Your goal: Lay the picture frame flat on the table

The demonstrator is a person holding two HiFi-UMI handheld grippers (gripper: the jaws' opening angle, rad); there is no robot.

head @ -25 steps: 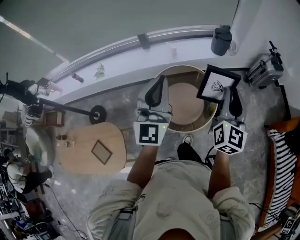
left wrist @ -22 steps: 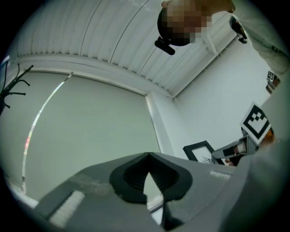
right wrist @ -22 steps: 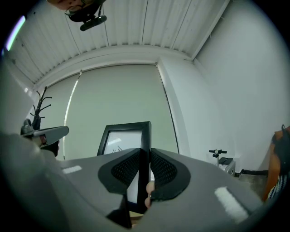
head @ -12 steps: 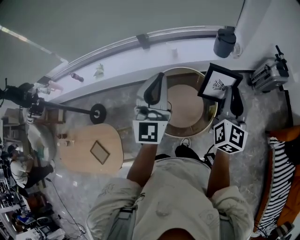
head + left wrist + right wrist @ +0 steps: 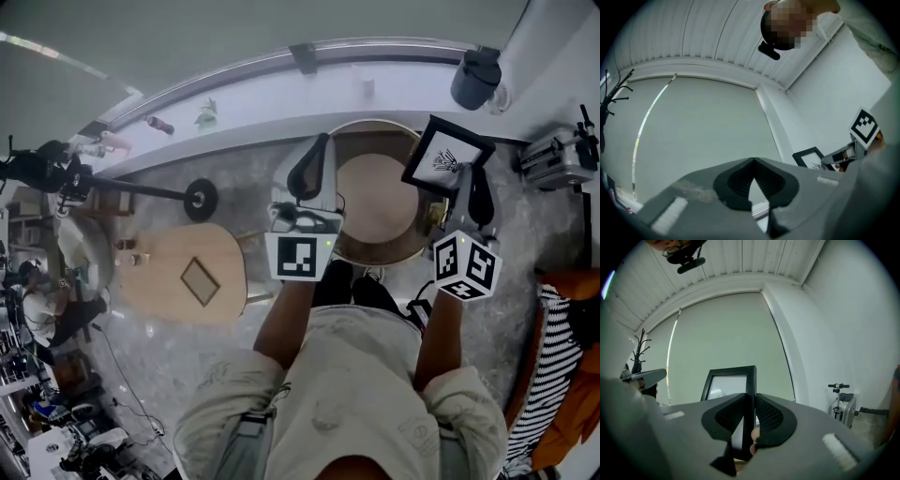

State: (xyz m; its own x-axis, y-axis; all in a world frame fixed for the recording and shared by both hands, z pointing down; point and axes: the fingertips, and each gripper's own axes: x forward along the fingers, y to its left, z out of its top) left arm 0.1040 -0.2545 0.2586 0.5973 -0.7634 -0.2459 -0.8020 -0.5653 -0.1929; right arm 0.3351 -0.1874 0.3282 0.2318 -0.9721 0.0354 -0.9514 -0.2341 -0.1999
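A black picture frame (image 5: 448, 157) with a white mat and a small dark drawing is held upright above the right rim of the round wooden table (image 5: 375, 211). My right gripper (image 5: 471, 180) is shut on the frame's right edge. In the right gripper view the dark pads (image 5: 769, 417) press both sides of the frame (image 5: 730, 391). My left gripper (image 5: 321, 148) hovers over the table's left rim, its jaws closed together with nothing between them (image 5: 753, 163). The left gripper view also catches the frame (image 5: 810, 157) off to its right.
A grey cylinder (image 5: 476, 77) stands on the white ledge behind the table. A silver case (image 5: 561, 157) lies at the right, a striped cloth (image 5: 555, 347) below it. A low wooden stand (image 5: 183, 277) and a black pole with a disc (image 5: 197, 199) are at the left.
The head view has shifted, so everything sits a little further right. My right gripper still holds the frame upright over the table's right rim. The left gripper has hardly moved.
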